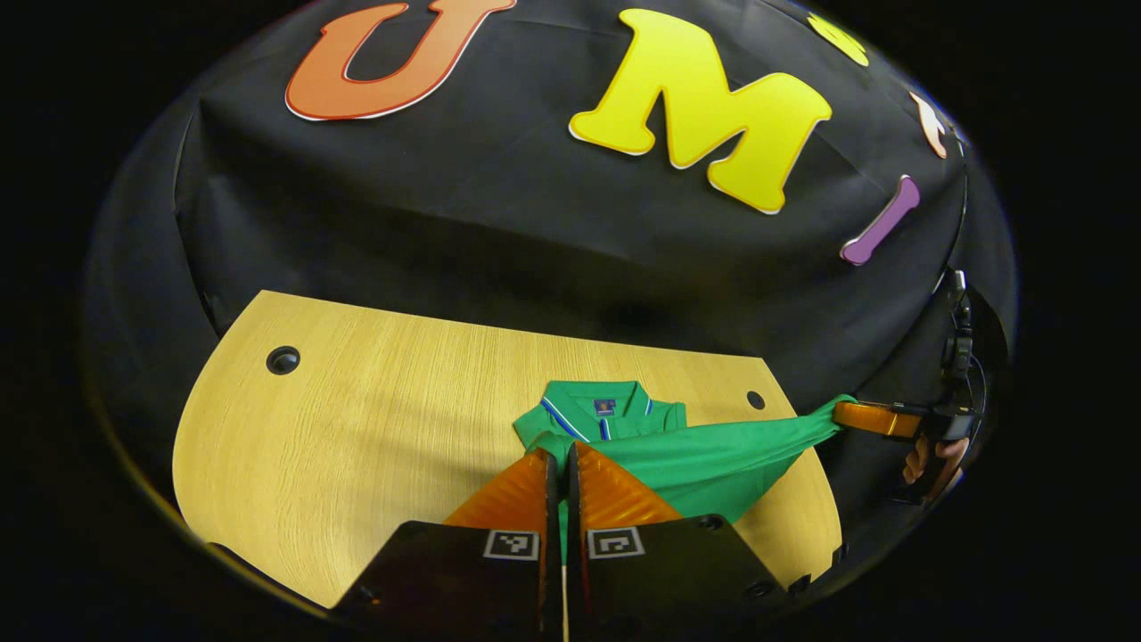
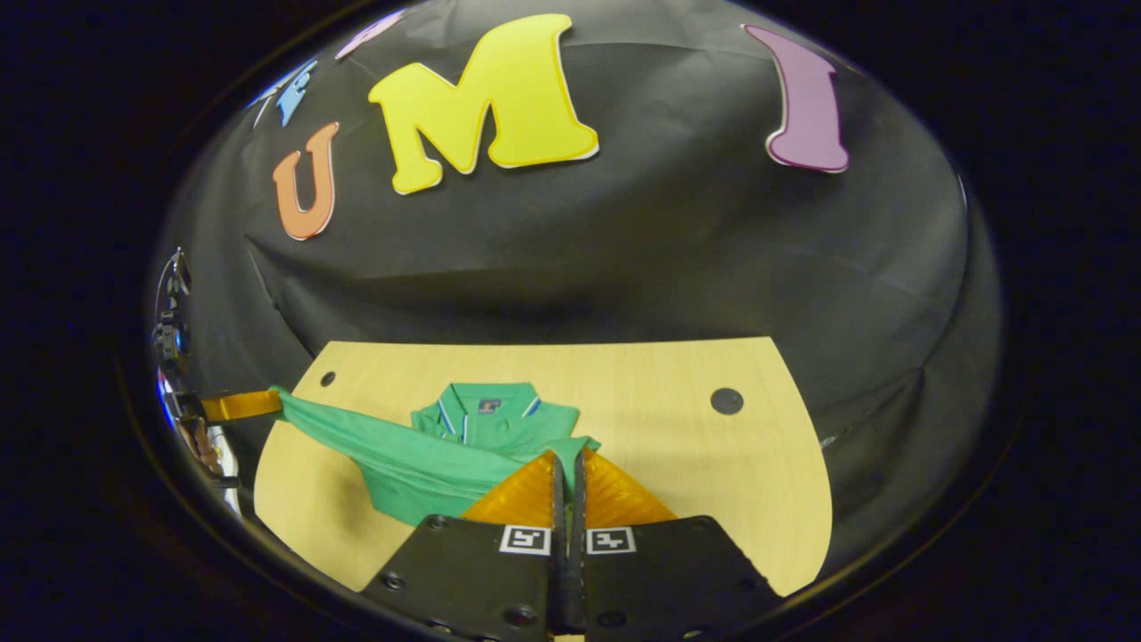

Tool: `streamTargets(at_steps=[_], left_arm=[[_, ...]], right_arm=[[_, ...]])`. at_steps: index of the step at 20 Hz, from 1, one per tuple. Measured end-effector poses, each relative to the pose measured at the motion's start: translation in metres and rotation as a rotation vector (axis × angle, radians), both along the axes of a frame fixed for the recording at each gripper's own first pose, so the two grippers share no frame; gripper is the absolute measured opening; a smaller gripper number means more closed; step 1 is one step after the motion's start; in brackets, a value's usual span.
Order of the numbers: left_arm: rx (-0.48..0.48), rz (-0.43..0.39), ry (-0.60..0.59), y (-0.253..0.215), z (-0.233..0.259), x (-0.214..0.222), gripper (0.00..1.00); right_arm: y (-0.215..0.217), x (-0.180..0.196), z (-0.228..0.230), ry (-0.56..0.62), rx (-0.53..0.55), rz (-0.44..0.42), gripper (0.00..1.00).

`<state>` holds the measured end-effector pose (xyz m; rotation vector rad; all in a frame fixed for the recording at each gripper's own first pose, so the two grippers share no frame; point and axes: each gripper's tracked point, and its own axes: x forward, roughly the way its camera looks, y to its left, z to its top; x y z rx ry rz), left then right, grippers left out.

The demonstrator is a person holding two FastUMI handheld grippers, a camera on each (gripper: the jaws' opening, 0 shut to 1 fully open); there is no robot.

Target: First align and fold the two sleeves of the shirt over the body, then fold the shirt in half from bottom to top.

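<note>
A green polo shirt (image 1: 704, 455) lies with its collar flat on the wooden table (image 1: 374, 419), collar toward the booth wall. Its near edge is lifted and stretched taut between both grippers. In the left gripper view my left gripper (image 1: 560, 456) is shut on one corner of the fabric, and the right gripper (image 1: 878, 419) pinches the other corner off the table's right side. In the right gripper view the shirt (image 2: 419, 455) stretches from my right gripper (image 2: 567, 459), shut on the cloth, to the left gripper (image 2: 241, 406) at the far left.
The table (image 2: 677, 446) has round cable holes near its back corners (image 1: 283, 359) (image 2: 726, 400). A hand (image 1: 927, 464) holds the right gripper beyond the table edge. Black cloth walls surround the table on all sides.
</note>
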<state>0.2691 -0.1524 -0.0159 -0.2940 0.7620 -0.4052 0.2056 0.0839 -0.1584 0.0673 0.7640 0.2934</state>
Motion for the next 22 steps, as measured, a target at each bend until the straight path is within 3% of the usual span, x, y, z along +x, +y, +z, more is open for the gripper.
streamTargets(at_steps=[8, 13, 15, 16, 17, 18, 19, 20, 22], left_arm=[[0.062, 0.106, -0.040, 0.000, -0.038, 0.081, 0.10], [0.105, 0.084, -0.069, -0.022, -0.065, 0.116, 0.14], [0.134, 0.095, -0.083, -0.023, -0.070, 0.124, 0.18], [0.161, 0.102, -0.084, -0.020, -0.073, 0.125, 0.29], [0.179, 0.109, -0.084, -0.019, -0.073, 0.125, 0.66], [0.193, 0.120, -0.082, -0.018, -0.076, 0.126, 0.77], [0.203, 0.128, -0.079, -0.015, -0.070, 0.124, 0.89], [0.199, 0.139, -0.082, -0.013, -0.067, 0.122, 1.00], [0.181, 0.162, -0.091, -0.008, -0.057, 0.118, 1.00]], right_arm=[[0.037, 0.076, -0.045, 0.018, -0.007, -0.003, 0.00], [0.039, 0.115, -0.071, -0.031, -0.058, 0.005, 0.00], [0.039, 0.121, -0.082, -0.027, -0.065, -0.004, 0.01], [0.040, 0.122, -0.087, -0.015, -0.064, -0.004, 0.02], [0.042, 0.120, -0.088, -0.005, -0.056, -0.005, 0.07], [0.045, 0.120, -0.090, -0.004, -0.040, -0.005, 0.10], [0.045, 0.118, -0.088, -0.017, -0.034, -0.009, 0.33], [0.044, 0.116, -0.083, -0.035, -0.031, -0.012, 0.48], [0.038, 0.109, -0.071, -0.071, -0.035, -0.035, 0.78]])
